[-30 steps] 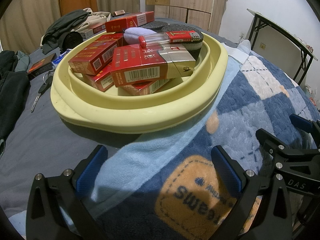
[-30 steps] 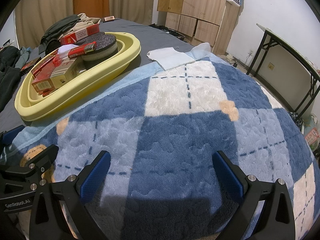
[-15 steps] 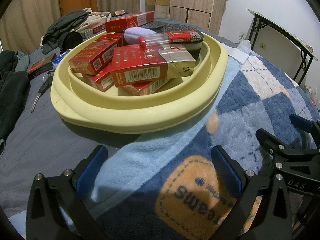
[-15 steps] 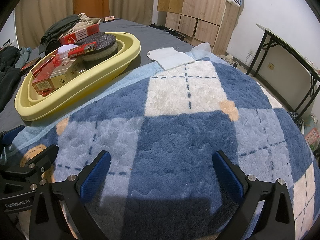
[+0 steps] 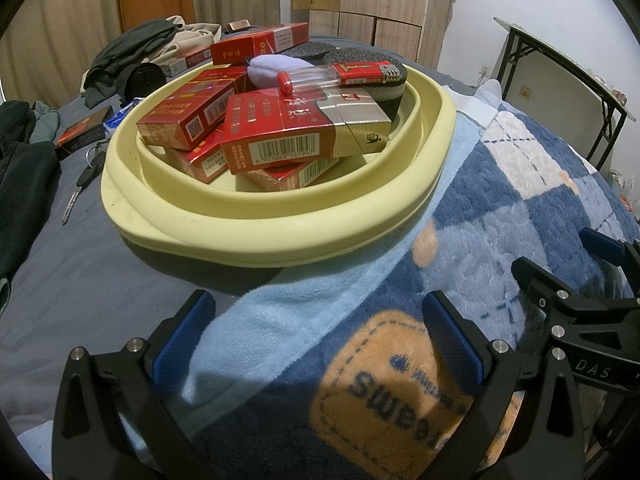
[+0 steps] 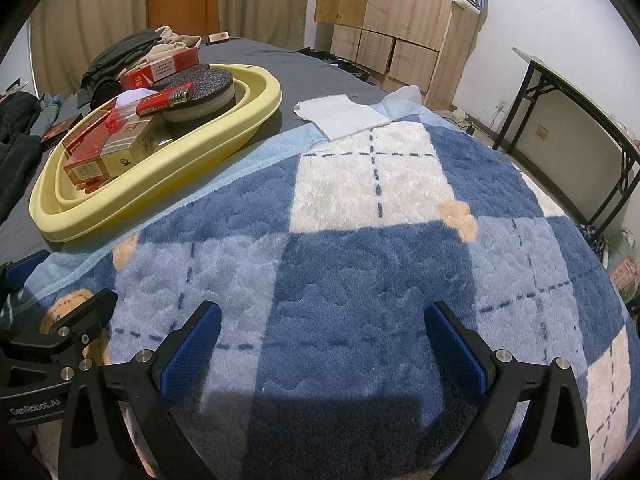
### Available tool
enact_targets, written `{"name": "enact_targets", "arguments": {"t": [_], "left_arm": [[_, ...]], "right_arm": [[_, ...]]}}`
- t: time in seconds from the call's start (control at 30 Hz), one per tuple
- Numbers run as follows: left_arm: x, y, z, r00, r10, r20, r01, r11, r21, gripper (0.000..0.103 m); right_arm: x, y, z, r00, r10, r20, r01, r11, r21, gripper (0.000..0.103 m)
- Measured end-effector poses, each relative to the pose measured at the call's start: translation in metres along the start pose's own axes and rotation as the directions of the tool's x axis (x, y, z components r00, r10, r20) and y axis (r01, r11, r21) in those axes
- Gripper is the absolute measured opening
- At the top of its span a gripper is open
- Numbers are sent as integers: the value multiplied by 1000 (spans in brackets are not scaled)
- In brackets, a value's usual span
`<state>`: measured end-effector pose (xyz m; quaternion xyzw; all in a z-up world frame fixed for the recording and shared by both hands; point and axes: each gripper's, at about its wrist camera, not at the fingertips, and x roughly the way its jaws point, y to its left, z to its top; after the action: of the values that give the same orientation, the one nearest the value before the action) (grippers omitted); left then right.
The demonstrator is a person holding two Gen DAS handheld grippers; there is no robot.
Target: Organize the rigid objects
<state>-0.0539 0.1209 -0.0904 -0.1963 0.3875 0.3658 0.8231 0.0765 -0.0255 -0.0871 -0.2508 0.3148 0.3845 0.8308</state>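
Observation:
A pale yellow basin [image 5: 280,236] [image 6: 160,184] sits on the bed, holding several red cigarette packs [image 5: 288,136] [image 6: 116,148], a red lighter [image 5: 344,74] [image 6: 164,100], a dark round sponge pad [image 5: 380,92] [image 6: 204,88] and a white soft item [image 5: 272,70]. My left gripper [image 5: 316,336] stands open over the blanket just in front of the basin, nothing between its fingers. My right gripper [image 6: 320,340] is open above the blue checked blanket [image 6: 360,240], to the right of the basin, and it holds nothing.
A long red carton [image 5: 260,44] lies behind the basin. Dark clothes [image 5: 132,48], a small dark box [image 5: 82,132] and keys [image 5: 84,184] lie on the grey sheet at left. A white cloth [image 6: 344,114] lies past the blanket. A folding table [image 6: 580,128] and wooden cabinets [image 6: 392,20] stand beyond.

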Motion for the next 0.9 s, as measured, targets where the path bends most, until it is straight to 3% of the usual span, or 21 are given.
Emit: {"name": "enact_targets", "arguments": {"t": [0.9], "left_arm": [[-1,0,-1,1000,0,0,0,1000,0,103]], "right_arm": [[0,1,0,1000,0,0,0,1000,0,103]]}}
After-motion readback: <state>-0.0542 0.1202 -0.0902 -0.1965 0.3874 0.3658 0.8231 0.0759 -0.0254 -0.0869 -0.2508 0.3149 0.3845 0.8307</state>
